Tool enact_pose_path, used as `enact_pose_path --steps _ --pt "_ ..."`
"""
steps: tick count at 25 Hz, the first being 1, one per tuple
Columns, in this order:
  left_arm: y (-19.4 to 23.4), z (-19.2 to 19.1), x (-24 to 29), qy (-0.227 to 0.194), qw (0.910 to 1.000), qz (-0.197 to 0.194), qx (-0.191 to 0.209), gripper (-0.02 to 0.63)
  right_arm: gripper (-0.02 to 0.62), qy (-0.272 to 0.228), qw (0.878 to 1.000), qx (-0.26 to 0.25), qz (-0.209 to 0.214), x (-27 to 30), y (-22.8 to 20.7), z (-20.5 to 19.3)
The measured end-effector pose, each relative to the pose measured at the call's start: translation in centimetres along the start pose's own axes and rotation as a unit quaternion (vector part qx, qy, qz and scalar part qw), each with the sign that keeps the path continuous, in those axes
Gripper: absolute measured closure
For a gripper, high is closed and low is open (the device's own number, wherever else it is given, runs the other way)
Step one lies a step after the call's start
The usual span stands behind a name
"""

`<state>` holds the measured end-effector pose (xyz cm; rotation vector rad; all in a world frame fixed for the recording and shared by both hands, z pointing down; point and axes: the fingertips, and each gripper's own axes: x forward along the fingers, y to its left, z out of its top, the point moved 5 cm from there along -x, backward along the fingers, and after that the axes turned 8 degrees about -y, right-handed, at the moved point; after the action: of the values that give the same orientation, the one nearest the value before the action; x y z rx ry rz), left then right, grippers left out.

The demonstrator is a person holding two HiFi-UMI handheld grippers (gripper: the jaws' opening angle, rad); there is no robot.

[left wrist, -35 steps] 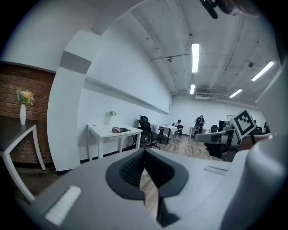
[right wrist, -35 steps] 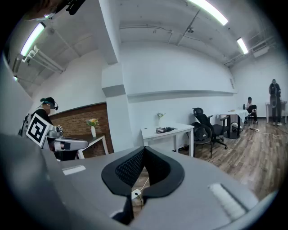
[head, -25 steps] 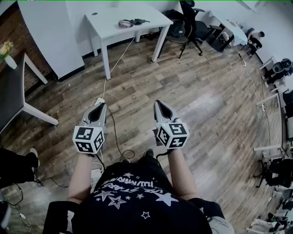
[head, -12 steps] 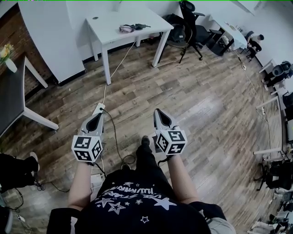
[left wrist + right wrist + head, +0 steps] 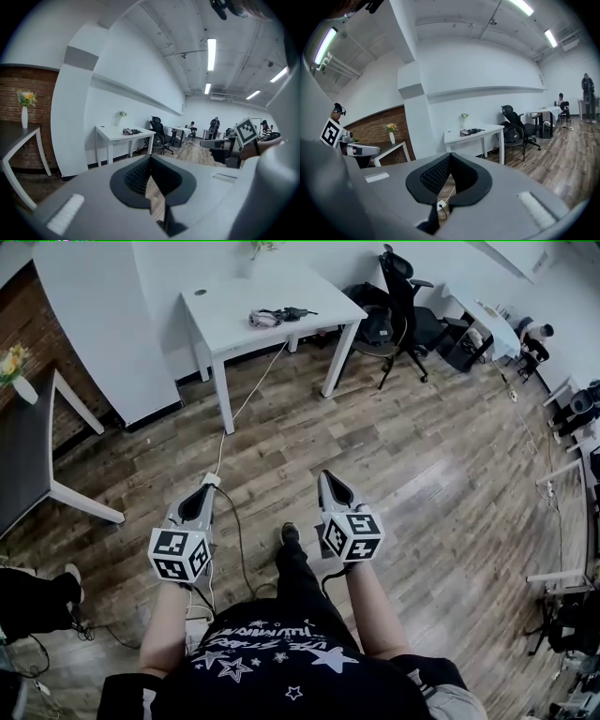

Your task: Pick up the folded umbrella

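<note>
Standing well short of the white table (image 5: pixel 234 292), the person holds the left gripper (image 5: pixel 210 482) and right gripper (image 5: pixel 324 476) out in front, each with its jaws pressed together on nothing. What looks like the folded umbrella (image 5: pixel 291 312) lies on that table's top. I'd call this the approach; next comes closing in and spreading one pair of jaws.

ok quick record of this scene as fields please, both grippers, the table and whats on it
left gripper: shut, empty, held over the wooden plank floor
right gripper: shut, empty, level with the left one
white rectangular table: ahead, well apart from both grippers
small dark-and-pink bundle: on that table; maybe the folded umbrella, too small to tell
black office chair: right of the table
</note>
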<state>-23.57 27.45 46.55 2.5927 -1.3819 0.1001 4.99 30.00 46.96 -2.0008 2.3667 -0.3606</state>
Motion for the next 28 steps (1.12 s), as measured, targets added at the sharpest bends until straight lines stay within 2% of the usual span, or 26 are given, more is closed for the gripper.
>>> enact_pose_path --steps 12,22,28 --pt "2.4 3.6 14.2 0.012 0.9995 0.03 0.005 0.606 0.578 0.008 0.999 0.012 0.04 15.0 -7.3 4.0" --pt "1.8 6.3 24.7 0.009 0.9989 0.045 0.005 0.606 0.578 0.023 0.997 0.025 0.067 22.9 -13.6 6.1" --pt "1.3 7.3 28.4 0.005 0.9983 0.058 0.0 0.606 0.578 0.033 0.995 0.025 0.088 26.4 -15.8 6.7"
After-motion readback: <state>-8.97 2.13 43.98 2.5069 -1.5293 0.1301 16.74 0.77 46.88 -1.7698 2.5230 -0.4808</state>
